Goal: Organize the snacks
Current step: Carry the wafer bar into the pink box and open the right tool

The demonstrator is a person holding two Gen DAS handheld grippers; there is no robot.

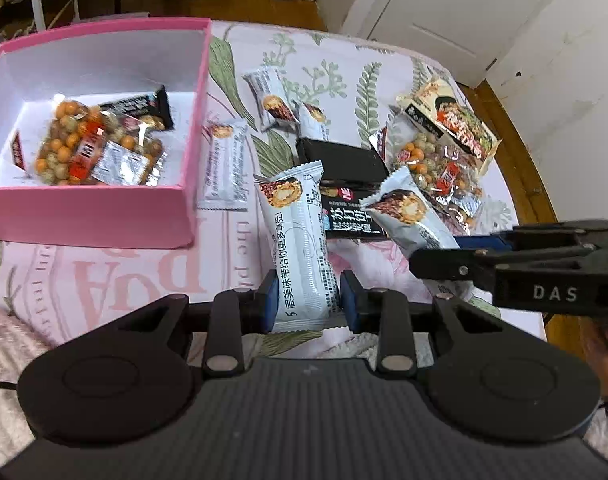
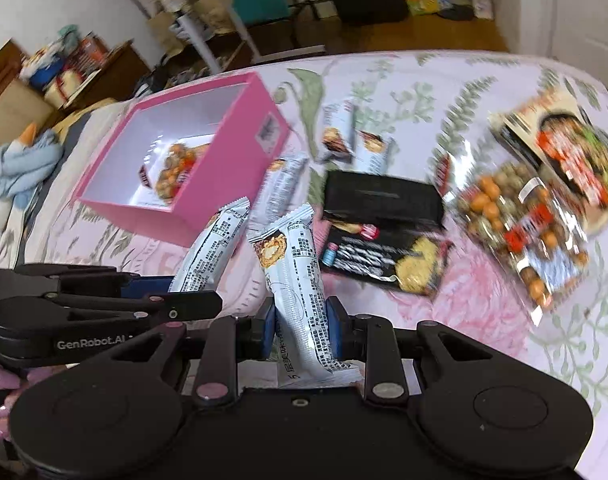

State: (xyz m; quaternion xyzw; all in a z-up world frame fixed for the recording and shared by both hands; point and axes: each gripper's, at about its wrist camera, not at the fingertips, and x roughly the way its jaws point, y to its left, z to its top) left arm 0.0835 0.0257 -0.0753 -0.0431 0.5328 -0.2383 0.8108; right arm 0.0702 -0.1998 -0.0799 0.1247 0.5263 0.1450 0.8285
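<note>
The left tool [image 1: 305, 300] is closed tight on a white snack bar [image 1: 300, 240], its blue pads [image 1: 268, 300] pressing the wrapper on both sides near the lower end, so the bar stands up between them with its crimped top clear of the floral cloth. The right tool [image 2: 300, 328] grips a second white snack bar [image 2: 300, 276] the same way — pads squeezed against the wrapper's middle, the printed back facing the camera. In the left wrist view the right tool reaches in from the right edge with its bar angled toward the pile; in the right wrist view the left tool shows at the left edge with its own bar beside it.

The pink box [image 1: 104, 212] sits on the surface [image 1: 104, 280] to the left, open, holding a bag of coated peanuts [image 1: 92, 144] and a black packet [image 1: 144, 108] partly under it. Just beside the box's right wall lies another white bar [image 1: 224, 164]. Further right is a loose pile: two small white bars [image 1: 272, 102], black cracker packs [image 1: 343, 160], a second peanut bag [image 1: 435, 168] and a noodle pack [image 1: 451, 120], overlapping so their edges are hard to separate.

The right wrist view is motion-blurred, so labels there cannot be read. Painted fingernails [image 2: 2, 380] show at its lower left — the rest of that hand is cut off
</note>
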